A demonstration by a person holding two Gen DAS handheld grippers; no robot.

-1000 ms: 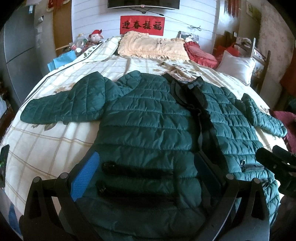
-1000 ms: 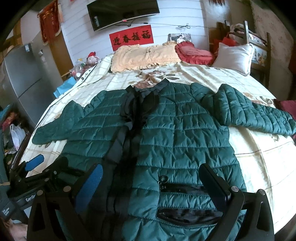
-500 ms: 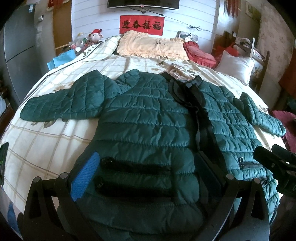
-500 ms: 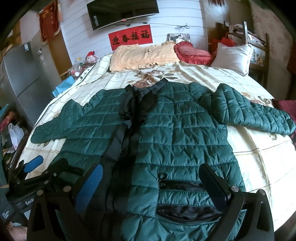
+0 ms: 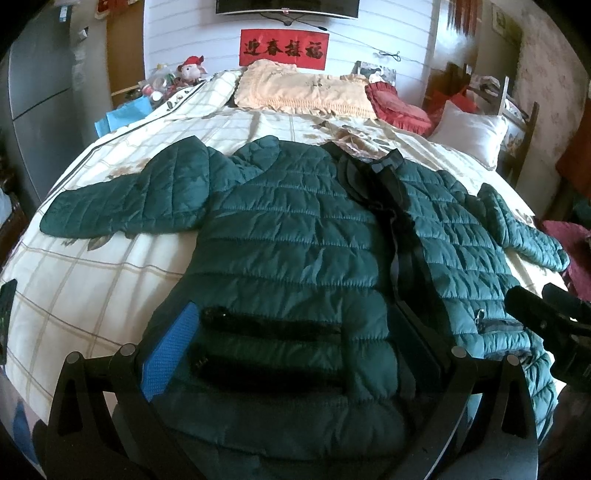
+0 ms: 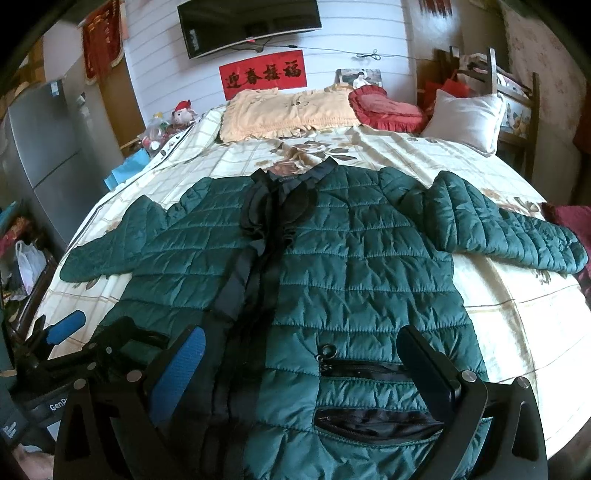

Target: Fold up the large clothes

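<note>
A dark green quilted jacket (image 5: 288, 236) lies front-up and spread flat on the bed (image 5: 81, 280), collar toward the pillows, hem at the near edge; both sleeves are extended outward, the one on the left of the view (image 5: 125, 203) resting on the checked cream bedspread, the other (image 6: 509, 236) lying toward the right edge of the bed; the dark front placket (image 6: 255, 273) runs down the middle, closed as far as can be seen; a zipped pocket (image 6: 369, 369) with a ring pull sits low on one front panel, with a second dark pocket opening just below it.

Left gripper (image 5: 295, 354): fingers spread wide, one with a blue pad (image 5: 170, 354), straddling the lower pocket area of the jacket's panel at the hem; whether the tips touch the fabric cannot be told; nothing is clamped.

Right gripper (image 6: 299, 369): fingers likewise wide apart, blue pad (image 6: 181, 369) near the placket, opposite finger (image 6: 428, 365) over the zipped pocket; nothing is held.

At the head of the bed: a peach pillow (image 6: 288, 110), a red frilled cushion (image 6: 384, 110), a white pillow (image 6: 465, 118); on the wall above, a red banner (image 6: 264, 74) and a television (image 6: 251, 26).
</note>
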